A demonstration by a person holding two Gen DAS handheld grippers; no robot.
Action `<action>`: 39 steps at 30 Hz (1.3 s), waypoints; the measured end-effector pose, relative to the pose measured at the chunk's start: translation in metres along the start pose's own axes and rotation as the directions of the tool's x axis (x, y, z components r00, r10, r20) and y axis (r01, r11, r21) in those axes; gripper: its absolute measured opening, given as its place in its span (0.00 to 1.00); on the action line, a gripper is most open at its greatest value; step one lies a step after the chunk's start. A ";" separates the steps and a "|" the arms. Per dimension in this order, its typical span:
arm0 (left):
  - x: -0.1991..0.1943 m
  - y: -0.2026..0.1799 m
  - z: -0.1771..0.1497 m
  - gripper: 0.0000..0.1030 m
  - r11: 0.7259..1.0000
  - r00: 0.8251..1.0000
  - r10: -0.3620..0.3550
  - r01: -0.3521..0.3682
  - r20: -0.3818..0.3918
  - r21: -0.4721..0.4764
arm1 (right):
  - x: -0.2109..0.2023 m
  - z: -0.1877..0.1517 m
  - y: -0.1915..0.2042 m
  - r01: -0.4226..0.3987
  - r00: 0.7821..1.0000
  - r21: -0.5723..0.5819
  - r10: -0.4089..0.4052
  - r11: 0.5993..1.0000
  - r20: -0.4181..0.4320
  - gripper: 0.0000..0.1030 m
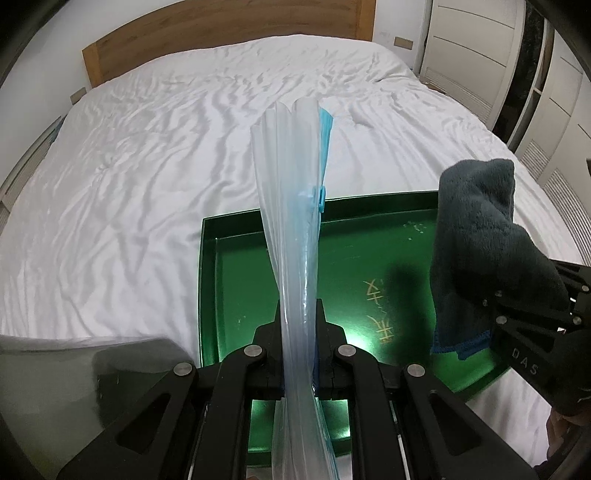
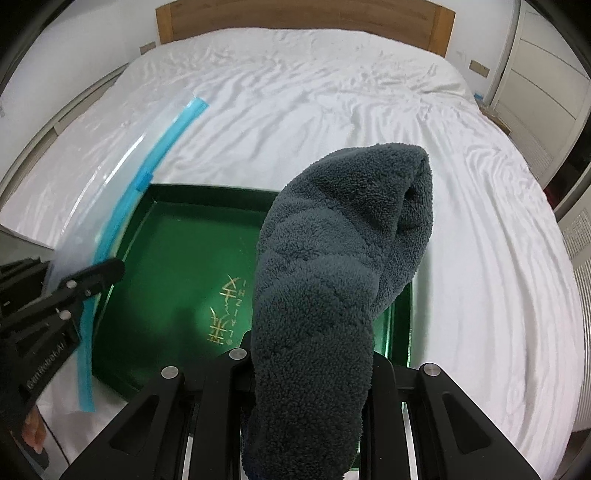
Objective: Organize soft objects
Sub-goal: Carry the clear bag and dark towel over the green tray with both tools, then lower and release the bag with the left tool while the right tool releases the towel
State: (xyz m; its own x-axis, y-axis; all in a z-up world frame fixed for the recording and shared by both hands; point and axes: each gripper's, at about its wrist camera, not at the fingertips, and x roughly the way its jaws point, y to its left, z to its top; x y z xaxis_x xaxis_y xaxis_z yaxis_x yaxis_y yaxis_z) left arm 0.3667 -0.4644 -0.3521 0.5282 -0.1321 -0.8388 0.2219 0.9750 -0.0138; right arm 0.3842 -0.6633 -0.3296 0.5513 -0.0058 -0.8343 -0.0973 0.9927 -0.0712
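My left gripper (image 1: 298, 321) is shut on a clear plastic zip bag (image 1: 291, 206) with a blue seal strip, held upright above the green tray (image 1: 236, 266). The bag also shows in the right wrist view (image 2: 122, 206), at the left with the left gripper (image 2: 107, 269). My right gripper (image 2: 314, 350) is shut on a dark grey fleece cloth (image 2: 343, 251) that stands up over the tray (image 2: 166, 266). In the left wrist view the cloth (image 1: 484, 251) hangs at the right, held by the right gripper (image 1: 495, 314).
The tray lies on a bed with a wrinkled white sheet (image 1: 147, 166) and a wooden headboard (image 1: 221, 33). White wardrobe doors (image 1: 476, 40) stand to the right of the bed. A grey block (image 1: 48, 387) sits at the lower left.
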 end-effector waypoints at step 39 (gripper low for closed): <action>0.040 0.004 0.000 0.12 1.000 0.999 -0.005 0.005 -0.041 -0.010 | 0.072 0.019 0.006 0.004 0.999 -0.006 -0.004 1.000 -0.032 0.25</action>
State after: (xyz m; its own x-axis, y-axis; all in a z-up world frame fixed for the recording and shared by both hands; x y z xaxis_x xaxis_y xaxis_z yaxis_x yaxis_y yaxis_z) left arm 0.3889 -0.4656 -0.3859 0.4932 -0.1298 -0.8602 0.2164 0.9760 -0.0233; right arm 0.4390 -0.6552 -0.3792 0.5249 -0.0137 -0.8511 -0.0999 0.9920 -0.0775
